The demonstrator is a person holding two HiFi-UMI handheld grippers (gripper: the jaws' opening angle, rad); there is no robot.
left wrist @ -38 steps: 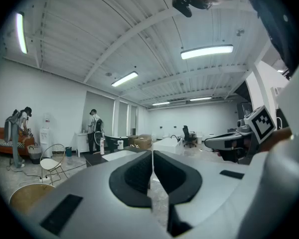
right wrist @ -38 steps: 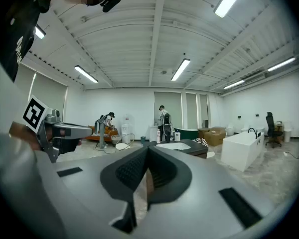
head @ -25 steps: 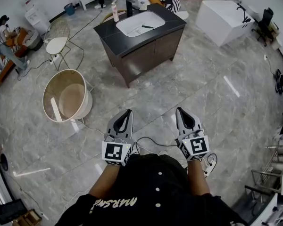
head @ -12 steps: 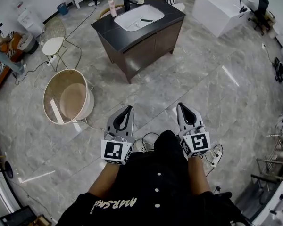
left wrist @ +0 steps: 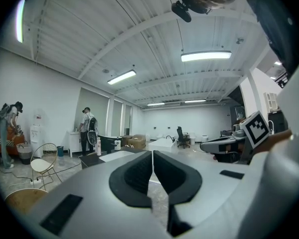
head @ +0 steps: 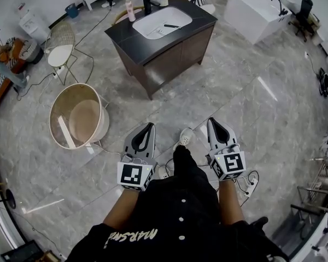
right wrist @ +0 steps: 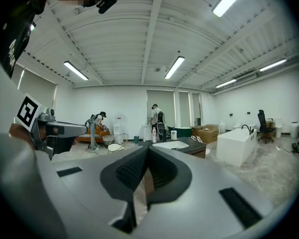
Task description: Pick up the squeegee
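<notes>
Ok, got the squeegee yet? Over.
Left gripper shut, empty. Right gripper shut, empty. Squeegee not picked up: probably the dark tool in the sink ahead. Basket stands left of the path.

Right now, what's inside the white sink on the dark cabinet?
One thin dark thing lies in the sink, toward its right end. It is too small to name. The rest shows plain white, and nothing covers the basin in the head view.

dark squeegee (head: 171, 25) flat in white sink (head: 152, 30)
</notes>
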